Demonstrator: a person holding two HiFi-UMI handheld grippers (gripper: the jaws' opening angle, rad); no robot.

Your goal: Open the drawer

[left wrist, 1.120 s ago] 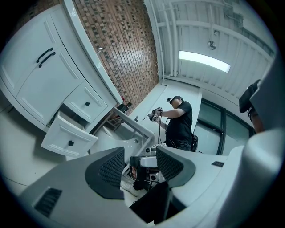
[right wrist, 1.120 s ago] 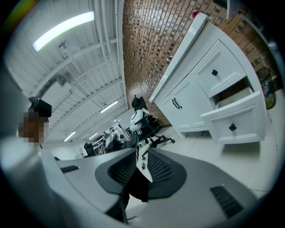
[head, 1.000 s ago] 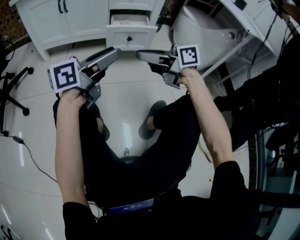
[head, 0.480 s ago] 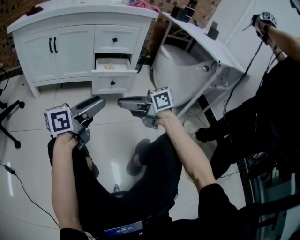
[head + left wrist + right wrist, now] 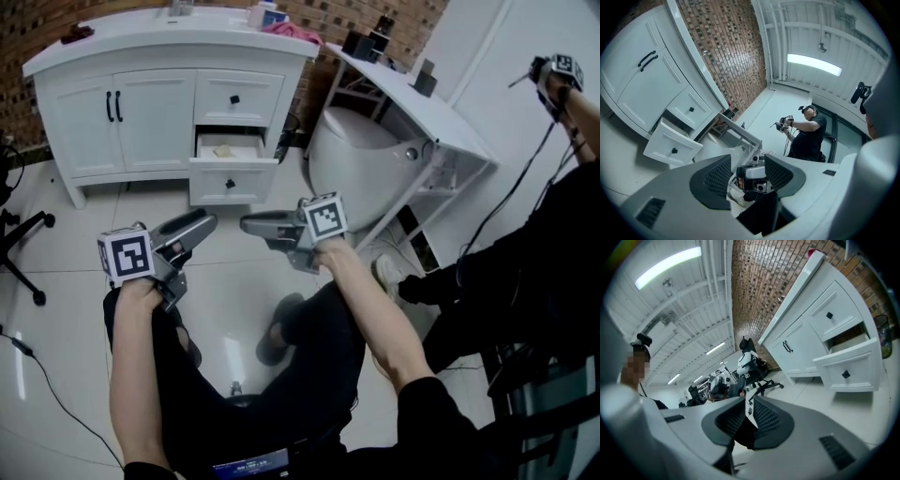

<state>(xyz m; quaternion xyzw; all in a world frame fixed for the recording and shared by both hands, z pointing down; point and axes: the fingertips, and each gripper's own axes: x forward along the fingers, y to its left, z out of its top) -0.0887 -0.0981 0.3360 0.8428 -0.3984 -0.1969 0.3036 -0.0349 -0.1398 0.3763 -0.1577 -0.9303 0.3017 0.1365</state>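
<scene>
The white cabinet (image 5: 141,112) stands against the brick wall. Its middle drawer (image 5: 234,178) is pulled out, and a small flat item shows inside. That drawer also appears in the left gripper view (image 5: 672,145) and in the right gripper view (image 5: 846,369). My left gripper (image 5: 208,221) hangs over the floor well short of the cabinet, with a clear gap between its pads (image 5: 717,180) and nothing in it. Beside it my right gripper (image 5: 246,223) has its pads (image 5: 764,420) shut together on nothing. Neither gripper touches the drawer.
A white rounded tub (image 5: 361,159) stands right of the cabinet under a slanted white shelf (image 5: 412,89). An office chair base (image 5: 23,234) is at the left. Another person with a gripper (image 5: 561,70) stands at the right. My legs and shoes (image 5: 277,342) are below.
The head view has tilted up, so the cabinet now shows whole and lower in the picture. Both grippers keep their places side by side. The drawer stays pulled out.
</scene>
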